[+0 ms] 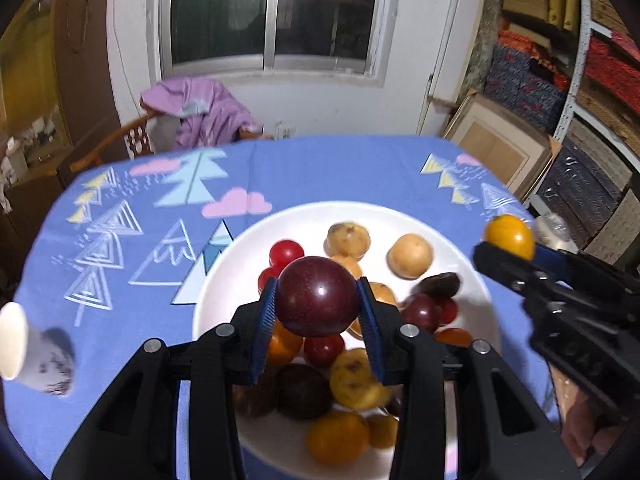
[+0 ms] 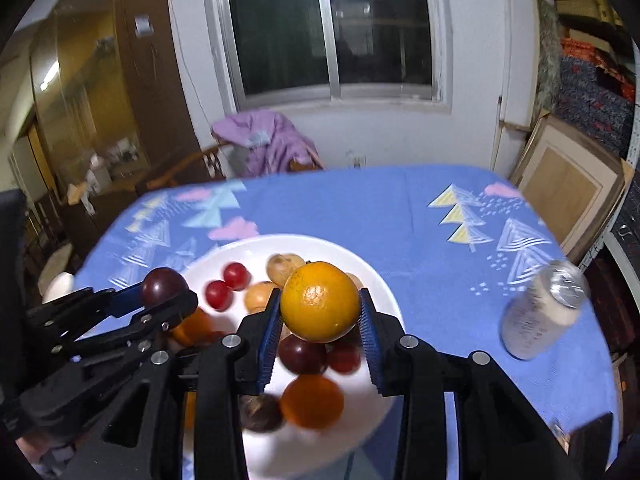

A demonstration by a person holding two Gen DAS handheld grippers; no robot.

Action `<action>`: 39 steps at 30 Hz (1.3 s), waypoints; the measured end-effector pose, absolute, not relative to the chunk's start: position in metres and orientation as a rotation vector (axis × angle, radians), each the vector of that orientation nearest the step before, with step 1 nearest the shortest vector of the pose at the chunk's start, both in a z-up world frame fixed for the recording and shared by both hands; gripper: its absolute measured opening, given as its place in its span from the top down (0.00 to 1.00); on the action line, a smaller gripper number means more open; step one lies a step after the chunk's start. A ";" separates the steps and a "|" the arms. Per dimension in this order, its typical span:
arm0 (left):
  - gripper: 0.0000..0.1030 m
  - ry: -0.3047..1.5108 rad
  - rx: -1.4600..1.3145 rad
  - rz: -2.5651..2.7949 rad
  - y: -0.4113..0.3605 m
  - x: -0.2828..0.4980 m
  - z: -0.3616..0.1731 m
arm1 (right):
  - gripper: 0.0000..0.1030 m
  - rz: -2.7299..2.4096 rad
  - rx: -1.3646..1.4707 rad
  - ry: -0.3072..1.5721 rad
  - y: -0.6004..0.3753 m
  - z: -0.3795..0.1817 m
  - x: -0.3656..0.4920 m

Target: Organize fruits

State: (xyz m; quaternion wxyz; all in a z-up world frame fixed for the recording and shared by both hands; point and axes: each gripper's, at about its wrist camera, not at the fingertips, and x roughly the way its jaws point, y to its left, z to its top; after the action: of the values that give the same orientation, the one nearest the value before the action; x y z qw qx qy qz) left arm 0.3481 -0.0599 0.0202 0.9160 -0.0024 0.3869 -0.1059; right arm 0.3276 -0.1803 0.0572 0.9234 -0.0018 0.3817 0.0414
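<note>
At the far left of the blue tablecloth [image 1: 320, 168] printed with pale triangles and pink clouds, a white paper cup [image 1: 32, 350] lies tipped on its side, well apart from the wide white round plate [image 1: 452, 232] in the middle. Just right of it, the left gripper [image 1: 319, 300] hangs above the plate with its blue-ribbed pads pressed against both sides of a glossy dark-red round plum [image 1: 318, 296], lifted clear of the heap. Beneath it, the plate carries small red cherry tomatoes [image 1: 286, 252], tan speckled loquats [image 1: 348, 238], dark purple fruits and orange ones, several blurred. Further right, the right gripper [image 2: 320, 308] is clamped on a bright orange round citrus fruit [image 2: 320, 300], also raised over the plate. Near the right edge of the cloth a white cylindrical can with a silver top [image 2: 540, 316] leans, tilted, apart from the plate.
</note>
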 end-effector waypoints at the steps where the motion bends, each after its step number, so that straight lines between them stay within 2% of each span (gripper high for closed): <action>1: 0.63 0.805 -0.007 -0.218 -0.060 0.353 0.015 | 0.63 0.084 -0.011 0.792 -0.178 0.053 0.334; 8: 0.61 0.841 0.000 -0.220 -0.059 0.371 -0.008 | 0.63 0.094 -0.069 0.844 -0.162 0.029 0.362; 12: 0.52 0.837 0.003 -0.212 -0.056 0.372 -0.010 | 0.63 0.095 -0.084 0.864 -0.159 0.024 0.365; 13: 0.45 0.833 -0.003 -0.207 -0.054 0.371 -0.008 | 0.62 0.096 -0.079 0.865 -0.160 0.024 0.365; 14: 0.38 0.828 -0.014 -0.203 -0.052 0.370 -0.005 | 0.61 0.094 -0.069 0.853 -0.162 0.028 0.362; 16: 0.32 0.806 -0.042 -0.200 -0.045 0.363 0.005 | 0.45 0.088 -0.046 0.831 -0.167 0.037 0.358; 17: 0.29 0.796 -0.053 -0.198 -0.042 0.361 0.010 | 0.43 0.090 -0.036 0.817 -0.168 0.045 0.353; 21: 0.29 0.738 -0.071 -0.188 -0.033 0.330 0.044 | 0.42 0.101 -0.029 0.745 -0.167 0.083 0.326; 23: 0.23 0.704 -0.066 -0.177 -0.030 0.309 0.061 | 0.41 0.113 -0.022 0.684 -0.164 0.109 0.299; 26: 0.16 0.630 -0.045 -0.153 -0.023 0.267 0.088 | 0.31 0.118 -0.041 0.571 -0.159 0.143 0.247; 29: 0.09 0.546 -0.040 -0.123 -0.017 0.215 0.108 | 0.16 0.107 -0.062 0.457 -0.152 0.164 0.183; 31: 0.05 0.501 -0.055 -0.105 -0.012 0.177 0.114 | 0.05 0.097 -0.066 0.409 -0.151 0.168 0.149; 32: 0.04 0.490 -0.060 -0.101 -0.010 0.162 0.114 | 0.04 0.086 -0.070 0.379 -0.150 0.165 0.127; 36: 0.04 0.460 -0.053 -0.088 -0.008 0.103 0.092 | 0.03 0.021 -0.066 0.324 -0.150 0.137 0.072; 39: 0.04 0.472 -0.028 -0.068 -0.012 0.080 0.063 | 0.03 -0.010 -0.052 0.353 -0.153 0.100 0.058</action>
State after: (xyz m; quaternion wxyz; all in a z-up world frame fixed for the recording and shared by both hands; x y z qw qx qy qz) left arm 0.0800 -0.0120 0.0627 0.9716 -0.0140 0.2339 -0.0335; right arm 0.0584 -0.1529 0.1004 0.9841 -0.0259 0.1756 -0.0048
